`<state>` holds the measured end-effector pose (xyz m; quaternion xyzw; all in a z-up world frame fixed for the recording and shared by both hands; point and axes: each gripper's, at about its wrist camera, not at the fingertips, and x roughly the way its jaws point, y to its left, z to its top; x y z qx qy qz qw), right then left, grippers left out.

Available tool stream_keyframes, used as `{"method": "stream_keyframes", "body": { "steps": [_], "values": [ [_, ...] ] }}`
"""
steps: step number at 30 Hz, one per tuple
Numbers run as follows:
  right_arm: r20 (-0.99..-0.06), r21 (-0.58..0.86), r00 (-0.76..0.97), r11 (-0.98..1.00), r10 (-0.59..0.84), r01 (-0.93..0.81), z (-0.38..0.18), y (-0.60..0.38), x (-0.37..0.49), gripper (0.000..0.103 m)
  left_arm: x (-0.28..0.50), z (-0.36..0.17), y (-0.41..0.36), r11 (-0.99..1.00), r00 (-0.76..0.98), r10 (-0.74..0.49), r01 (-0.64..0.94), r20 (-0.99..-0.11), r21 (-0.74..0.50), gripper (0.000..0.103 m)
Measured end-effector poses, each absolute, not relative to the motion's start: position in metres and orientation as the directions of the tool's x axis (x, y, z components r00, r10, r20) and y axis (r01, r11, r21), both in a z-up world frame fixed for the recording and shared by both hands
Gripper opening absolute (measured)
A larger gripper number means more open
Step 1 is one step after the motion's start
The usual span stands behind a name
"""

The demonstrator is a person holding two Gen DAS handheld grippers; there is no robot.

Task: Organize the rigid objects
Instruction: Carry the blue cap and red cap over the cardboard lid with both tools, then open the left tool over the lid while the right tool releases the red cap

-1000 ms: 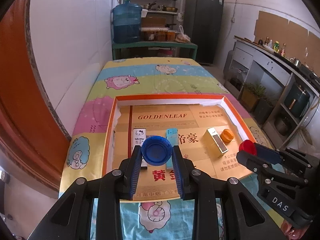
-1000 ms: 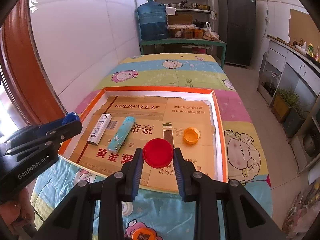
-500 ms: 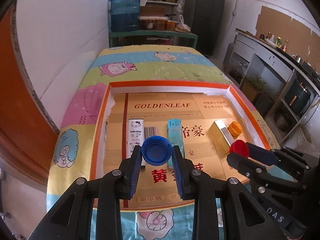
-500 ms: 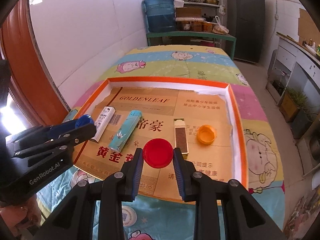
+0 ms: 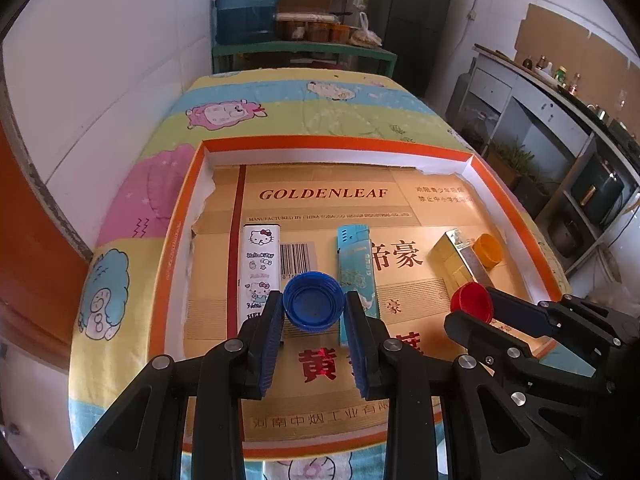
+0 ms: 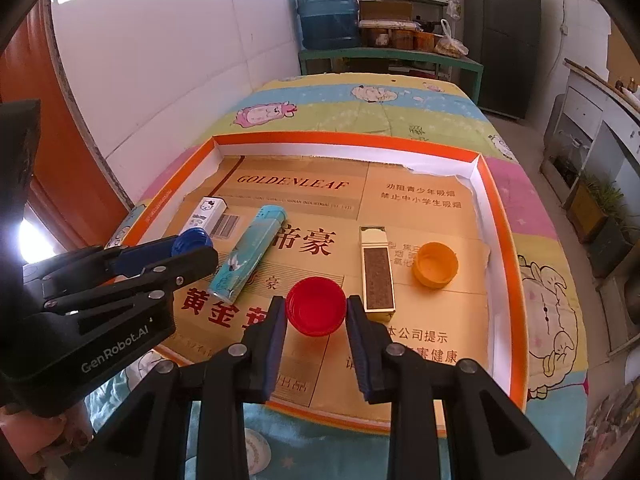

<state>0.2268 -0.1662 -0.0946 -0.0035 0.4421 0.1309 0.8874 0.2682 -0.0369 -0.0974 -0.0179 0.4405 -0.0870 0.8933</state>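
Note:
My left gripper (image 5: 314, 309) is shut on a blue bottle cap (image 5: 314, 299) and holds it above the near part of an orange-rimmed cardboard tray (image 5: 320, 143). My right gripper (image 6: 317, 311) is shut on a red bottle cap (image 6: 317, 306) over the tray's (image 6: 502, 240) near middle. In the tray lie a white Hello Kitty lighter (image 5: 259, 264), a teal lighter (image 5: 356, 268), a gold box (image 5: 456, 256) and an orange cap (image 5: 487, 249). The right wrist view shows the same teal lighter (image 6: 250, 252), gold box (image 6: 377, 268) and orange cap (image 6: 435, 265).
The tray sits on a table under a cartoon-print cloth (image 5: 288, 108). A white wall (image 5: 100, 60) runs along the left. A blue water jug (image 5: 246, 4) and a shelf stand beyond the far end. Cabinets (image 5: 560, 120) line the right.
Both grippers have moved forward and lower over the tray, each still holding its cap. The objects lying in the tray have not moved.

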Motion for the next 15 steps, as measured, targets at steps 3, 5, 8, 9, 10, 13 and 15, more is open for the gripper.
{"method": "stream_keyframes", "body": {
  "steps": [3,5,8,9,10,13,15],
  "values": [
    [-0.789,0.110,0.570,0.966,0.228,-0.235,-0.097,-0.166,0.228,0.031,0.270,-0.098,-0.038,0.984,0.602,-0.171,0.142,-0.780,-0.106,0.031],
    [-0.792,0.109,0.567,0.966,0.227,-0.234,-0.099,-0.165,0.230,0.031,0.272,-0.098,-0.038,0.984,0.604,-0.173,0.143,-0.778,-0.107,0.031],
    [-0.794,0.107,0.566,0.967,0.224,-0.233,-0.101,-0.165,0.232,0.031,0.275,-0.098,-0.038,0.983,0.608,-0.175,0.146,-0.774,-0.108,0.031],
    [-0.794,0.106,0.565,0.967,0.223,-0.231,-0.102,-0.165,0.232,0.031,0.276,-0.099,-0.038,0.983,0.610,-0.178,0.147,-0.772,-0.110,0.031],
    [-0.794,0.106,0.566,0.967,0.222,-0.230,-0.102,-0.165,0.232,0.031,0.278,-0.099,-0.038,0.983,0.611,-0.180,0.148,-0.771,-0.112,0.031],
    [-0.796,0.105,0.565,0.969,0.217,-0.224,-0.103,-0.166,0.234,0.031,0.281,-0.099,-0.038,0.982,0.614,-0.184,0.151,-0.767,-0.115,0.031],
    [-0.798,0.104,0.564,0.970,0.214,-0.221,-0.105,-0.166,0.235,0.031,0.284,-0.099,-0.038,0.982,0.616,-0.184,0.153,-0.766,-0.113,0.031]
  ]
}}
